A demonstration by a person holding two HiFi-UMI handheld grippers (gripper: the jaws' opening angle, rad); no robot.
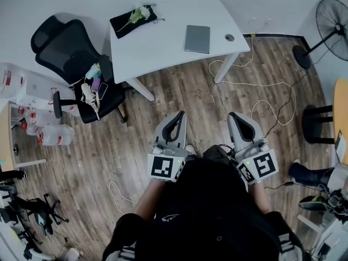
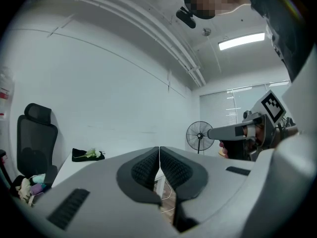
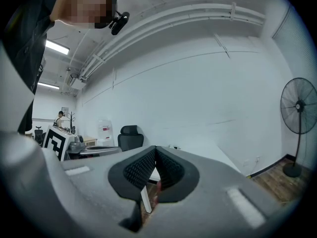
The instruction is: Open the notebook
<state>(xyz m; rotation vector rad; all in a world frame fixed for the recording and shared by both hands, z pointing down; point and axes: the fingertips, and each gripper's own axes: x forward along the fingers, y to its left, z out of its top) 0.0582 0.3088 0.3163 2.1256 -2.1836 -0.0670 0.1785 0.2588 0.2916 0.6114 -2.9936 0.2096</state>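
Both shut: left claw point(image 1: 180, 114), right claw point(image 1: 232, 115); notebook point(image 1: 197, 38) closed on table point(image 1: 157, 43).

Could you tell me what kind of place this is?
Most likely an office or lab room: a white rectangular table bearing a closed grey notebook, a black office chair beside it, and a black standing fan.

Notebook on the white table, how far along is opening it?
Done: nothing yet; the notebook lies closed on the table. In hand: nothing; the left gripper and right gripper are both shut and empty, over the floor, short of the table. Left: reach the table and lift the cover.
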